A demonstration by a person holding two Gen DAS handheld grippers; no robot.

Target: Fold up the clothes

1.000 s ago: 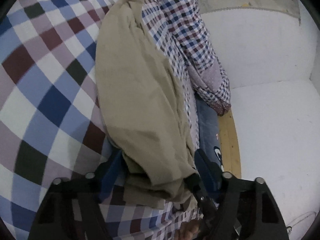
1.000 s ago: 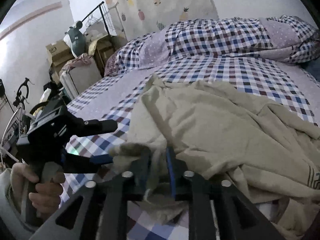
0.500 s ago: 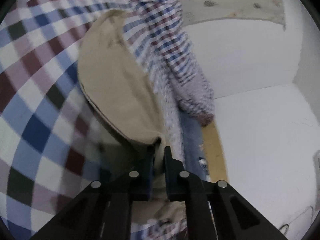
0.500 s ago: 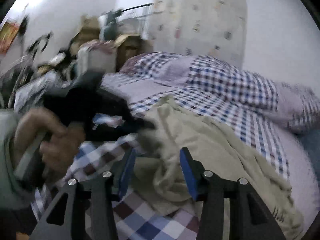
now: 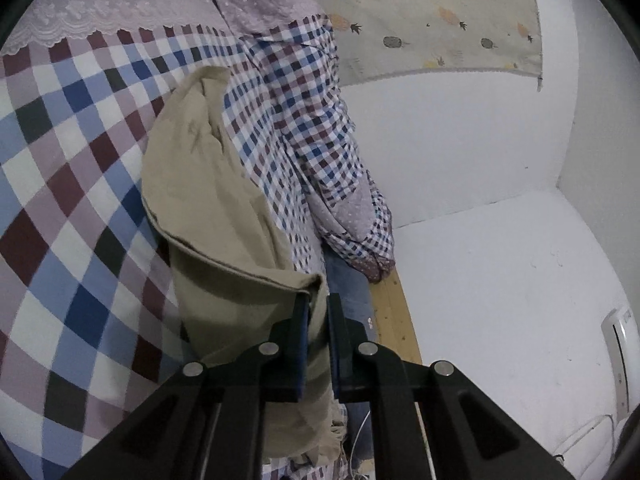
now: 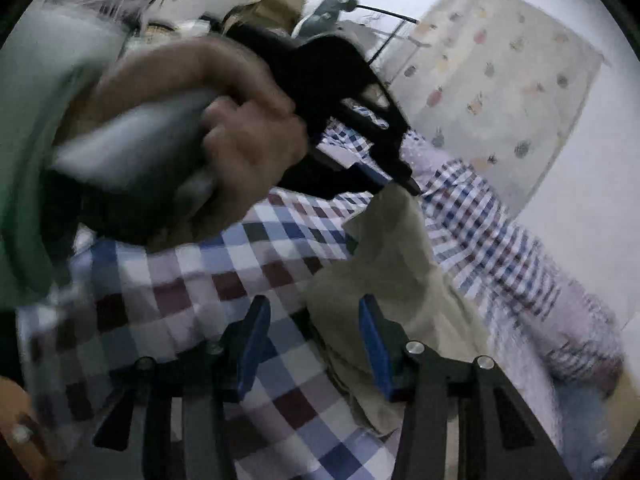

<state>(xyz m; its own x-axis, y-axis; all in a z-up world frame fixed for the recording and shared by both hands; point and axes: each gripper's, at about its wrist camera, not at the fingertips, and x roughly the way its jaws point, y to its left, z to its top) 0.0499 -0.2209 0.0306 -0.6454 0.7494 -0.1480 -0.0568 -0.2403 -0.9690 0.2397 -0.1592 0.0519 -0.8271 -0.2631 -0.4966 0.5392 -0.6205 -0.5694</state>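
Note:
A beige garment [image 5: 208, 216] lies lengthwise on the checked bed sheet [image 5: 72, 184]. My left gripper [image 5: 318, 316] is shut on its near hem and holds that edge raised off the bed. In the blurred right wrist view, a person's hand [image 6: 248, 136] carries this left gripper [image 6: 400, 184], which pinches a raised corner of the beige garment [image 6: 392, 264]. My right gripper [image 6: 314, 340] stands open low over the sheet [image 6: 208, 280]. The garment's edge lies by its right pad [image 6: 372, 344], and neither pad presses on cloth.
A rolled checked duvet [image 5: 312, 120] runs along the white wall [image 5: 480, 280], beside a wooden bed edge [image 5: 394, 320]. A pineapple-print cloth [image 5: 420, 20] hangs on the wall. Boxes and a rack [image 6: 272, 4] crowd the room behind the hand.
My left gripper closed on the garment's hem and lifted it. My right gripper let go of the cloth, opened, rolled and swung sideways, closer to the left hand.

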